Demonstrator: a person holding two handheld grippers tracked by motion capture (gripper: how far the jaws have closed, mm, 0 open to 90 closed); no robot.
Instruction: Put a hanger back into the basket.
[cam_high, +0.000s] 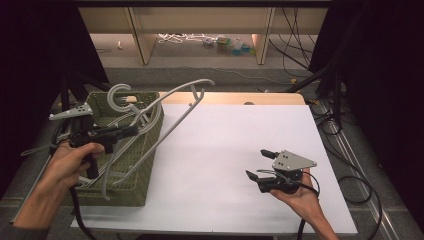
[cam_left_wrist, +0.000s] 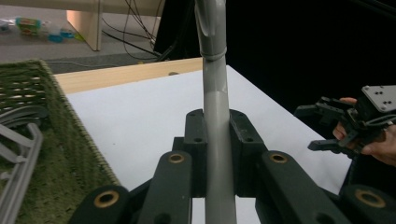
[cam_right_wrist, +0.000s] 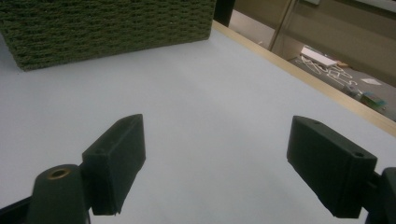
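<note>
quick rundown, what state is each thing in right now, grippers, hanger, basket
left gripper: shut on the grey hanger
grey hanger: lifted, tilted, partly out over the table
green basket: upright at the table's left edge, more hangers inside
other hangers: lying loosely in the basket
right gripper: open, nothing between its jaws, held over the table
white table: bare in the middle

Grey plastic hanger (cam_high: 172, 107) lifted tilted, half out of green basket (cam_high: 131, 172).
</note>
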